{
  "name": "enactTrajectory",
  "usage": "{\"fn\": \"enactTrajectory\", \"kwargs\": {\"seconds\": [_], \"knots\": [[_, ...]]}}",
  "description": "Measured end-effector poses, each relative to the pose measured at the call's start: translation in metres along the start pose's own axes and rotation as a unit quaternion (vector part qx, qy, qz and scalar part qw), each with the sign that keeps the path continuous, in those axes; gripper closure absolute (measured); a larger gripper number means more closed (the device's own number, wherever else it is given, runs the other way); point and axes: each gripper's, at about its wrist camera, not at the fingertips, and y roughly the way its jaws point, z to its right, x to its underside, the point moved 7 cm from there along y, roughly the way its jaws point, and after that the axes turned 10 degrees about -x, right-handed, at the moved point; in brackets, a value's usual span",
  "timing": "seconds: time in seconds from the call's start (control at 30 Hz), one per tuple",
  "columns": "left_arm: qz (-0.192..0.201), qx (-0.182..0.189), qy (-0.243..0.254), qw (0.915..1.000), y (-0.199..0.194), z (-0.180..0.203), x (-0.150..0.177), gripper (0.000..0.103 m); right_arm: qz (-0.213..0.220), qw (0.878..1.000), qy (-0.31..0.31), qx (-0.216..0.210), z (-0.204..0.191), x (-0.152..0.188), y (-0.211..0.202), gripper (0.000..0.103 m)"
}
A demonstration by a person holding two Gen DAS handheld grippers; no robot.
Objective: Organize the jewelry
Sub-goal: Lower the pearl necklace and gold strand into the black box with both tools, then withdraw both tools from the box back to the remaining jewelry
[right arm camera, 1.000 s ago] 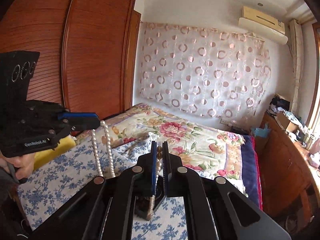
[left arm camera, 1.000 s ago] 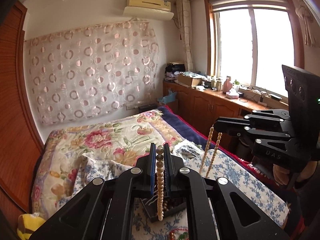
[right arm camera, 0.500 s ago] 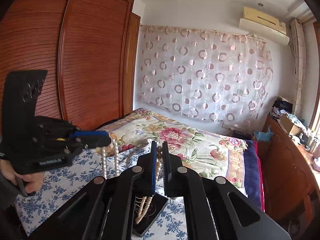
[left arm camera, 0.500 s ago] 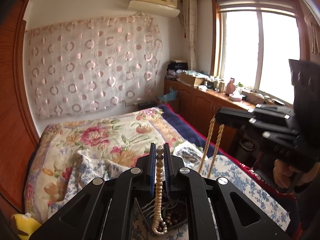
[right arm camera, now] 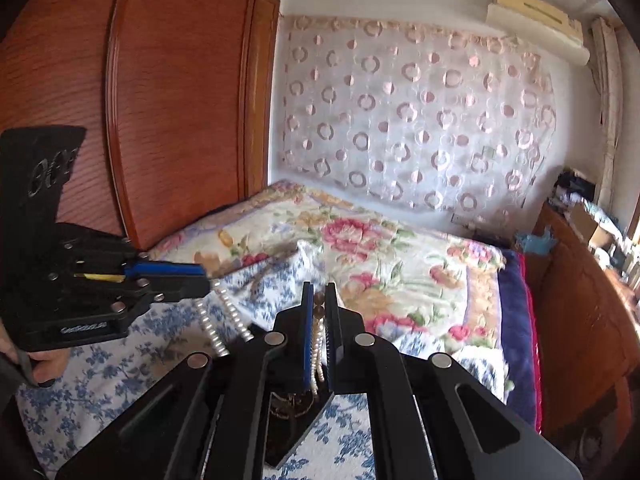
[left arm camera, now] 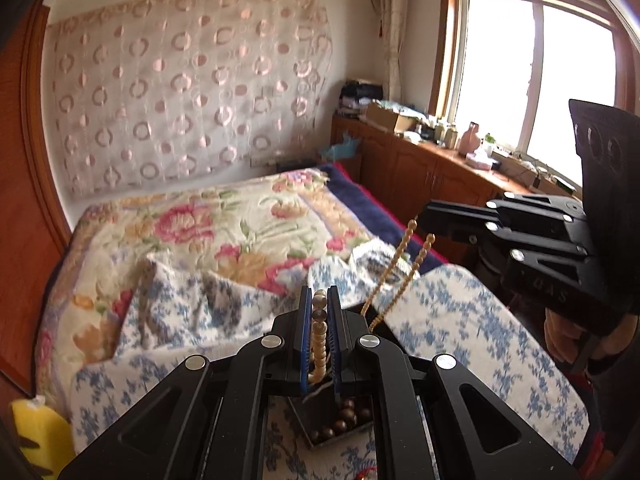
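Both grippers, left gripper [left arm camera: 319,300] and right gripper [right arm camera: 319,294], clamp same pearl necklace [left arm camera: 319,344], strand slung over black tray [left arm camera: 340,432] on bedspread [left arm camera: 460,320]. Lower evenly, coil in; compartment probably already holds dark beads [left arm camera: 344,420].

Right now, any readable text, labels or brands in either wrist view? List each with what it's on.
"DAS" (partial, faint): embossed on the black body of the right gripper, seen from the left wrist.
White lettering on the black body of the left gripper, seen from the right wrist: too blurred to read.
Beige wall air conditioner: no legible brand.
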Motion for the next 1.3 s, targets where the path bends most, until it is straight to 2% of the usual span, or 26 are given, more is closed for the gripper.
{"fn": "enactTrajectory", "kwargs": {"seconds": [0.17,0.3,0.43,0.57,0.7,0.87,0.97,1.17,1.2,1.3], "knots": [[-0.023,0.006,-0.007,0.9997,0.013,-0.001,0.035,0.096,-0.035,0.999,0.022,-0.011,0.005,0.034,0.03,0.097],[-0.032,0.012,-0.006,0.9994,0.021,0.004,0.048,0.096,-0.053,0.998,0.037,-0.025,0.003,0.059,0.045,0.096],[-0.036,0.022,-0.009,0.9991,0.023,0.008,0.058,0.096,-0.047,0.997,0.046,-0.037,-0.002,0.067,0.044,0.096],[-0.036,0.016,-0.013,0.9991,0.024,0.007,0.068,0.095,-0.045,0.996,0.054,-0.046,-0.004,0.073,0.045,0.096],[-0.043,0.012,-0.012,0.9989,0.027,0.007,0.077,0.082,-0.053,0.996,0.053,-0.044,-0.007,0.081,0.046,0.096],[-0.045,0.012,-0.01,0.9989,0.022,0.007,0.08,0.08,-0.053,0.996,0.058,-0.034,-0.007,0.084,0.042,0.095],[-0.04,0.01,-0.007,0.9991,0.015,0.007,0.081,0.071,-0.052,0.996,0.063,-0.038,-0.011,0.088,0.032,0.095],[-0.047,0.01,-0.009,0.9988,0.004,0.005,0.096,0.069,-0.06,0.996,0.05,-0.043,-0.032,0.101,0.012,0.095],[-0.048,0.008,-0.009,0.9988,0.003,0.004,0.099,0.068,-0.062,0.996,0.051,-0.044,-0.034,0.103,0.01,0.094],[-0.057,0.009,-0.01,0.9983,0.0,0.003,0.111,0.068,-0.065,0.995,0.055,-0.047,-0.04,0.112,0.002,0.076]]}}
